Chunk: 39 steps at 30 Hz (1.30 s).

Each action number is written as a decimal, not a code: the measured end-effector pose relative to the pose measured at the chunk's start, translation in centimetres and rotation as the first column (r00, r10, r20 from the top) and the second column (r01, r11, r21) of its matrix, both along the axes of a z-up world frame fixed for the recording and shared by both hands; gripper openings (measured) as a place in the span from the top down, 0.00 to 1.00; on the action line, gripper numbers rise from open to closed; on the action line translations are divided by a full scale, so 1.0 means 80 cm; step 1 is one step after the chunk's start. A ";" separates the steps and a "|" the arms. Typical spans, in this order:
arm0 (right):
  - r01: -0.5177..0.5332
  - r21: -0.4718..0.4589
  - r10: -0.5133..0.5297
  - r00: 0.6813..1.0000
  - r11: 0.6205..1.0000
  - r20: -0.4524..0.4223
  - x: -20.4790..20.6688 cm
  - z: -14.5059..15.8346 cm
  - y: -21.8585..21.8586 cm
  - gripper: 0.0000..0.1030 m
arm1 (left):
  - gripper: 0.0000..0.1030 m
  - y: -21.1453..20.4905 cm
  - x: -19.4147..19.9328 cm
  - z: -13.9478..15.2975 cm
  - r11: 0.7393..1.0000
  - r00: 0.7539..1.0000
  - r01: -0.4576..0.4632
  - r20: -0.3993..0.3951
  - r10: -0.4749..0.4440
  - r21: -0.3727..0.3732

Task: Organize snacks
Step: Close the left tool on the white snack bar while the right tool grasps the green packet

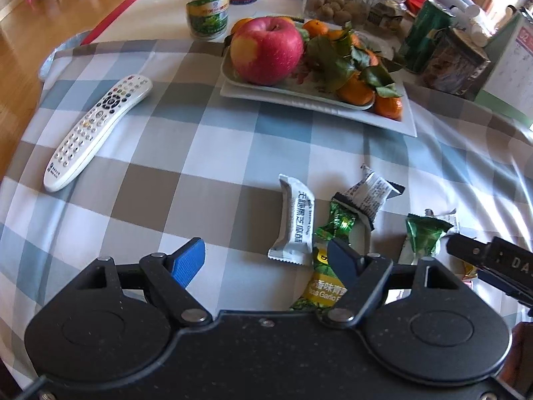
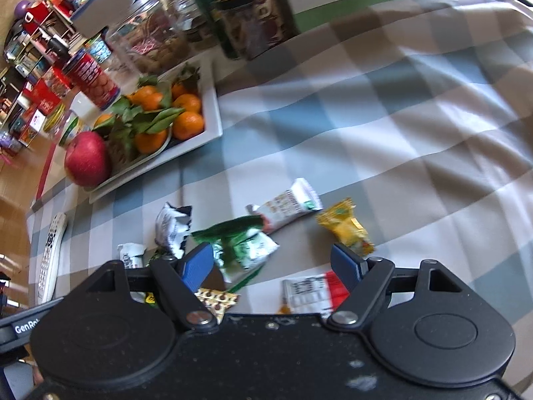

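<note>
Several wrapped snacks lie loose on the checked tablecloth [image 1: 200, 140]. In the left wrist view a white sesame bar [image 1: 294, 223], a black-and-white packet [image 1: 369, 193] and green pea packets [image 1: 423, 236] lie ahead of my left gripper [image 1: 266, 256], which is open and empty just above the cloth. In the right wrist view my right gripper [image 2: 273, 263] is open and empty over a green packet [image 2: 243, 246], with a yellow candy [image 2: 346, 226], a white bar [image 2: 286, 206] and a red-and-white packet [image 2: 313, 291] around it.
A white tray [image 1: 408, 123] holds an apple [image 1: 266, 50] and mandarins [image 1: 356, 91]. A white remote [image 1: 96, 130] lies at the left. Jars [image 1: 206, 3], tins [image 1: 423, 33] and boxes crowd the table's far side. The right gripper's arm [image 1: 493, 260] enters the left view at the right.
</note>
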State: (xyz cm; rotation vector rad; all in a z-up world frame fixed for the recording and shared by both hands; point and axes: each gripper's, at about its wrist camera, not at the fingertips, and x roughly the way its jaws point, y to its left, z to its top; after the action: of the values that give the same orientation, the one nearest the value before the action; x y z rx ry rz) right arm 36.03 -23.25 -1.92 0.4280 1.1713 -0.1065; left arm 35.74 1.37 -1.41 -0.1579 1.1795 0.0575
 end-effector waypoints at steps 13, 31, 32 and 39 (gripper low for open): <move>0.021 0.006 -0.021 1.000 1.000 -0.014 0.018 -0.035 0.024 0.21 | 0.22 0.019 0.004 0.012 0.995 0.996 -0.089 -0.027 0.088 -0.037; -0.029 -0.128 0.032 0.999 0.991 0.020 0.035 -0.058 0.048 0.36 | 0.22 0.027 0.012 0.008 0.992 0.993 -0.116 -0.045 0.114 -0.055; -0.042 -0.121 0.044 0.999 0.992 0.019 0.035 -0.057 0.049 0.43 | 0.22 0.026 0.012 0.008 0.992 0.993 -0.116 -0.044 0.114 -0.054; -0.068 -0.064 0.066 0.997 0.996 -0.025 0.037 -0.049 0.045 0.59 | 0.22 0.020 0.013 0.004 0.994 0.994 -0.100 -0.035 0.099 -0.041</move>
State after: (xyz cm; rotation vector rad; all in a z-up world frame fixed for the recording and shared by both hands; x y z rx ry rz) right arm 38.97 -19.62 -5.86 0.3304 1.2004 -0.0912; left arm 36.80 2.97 -1.06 -0.2542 1.2054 0.1232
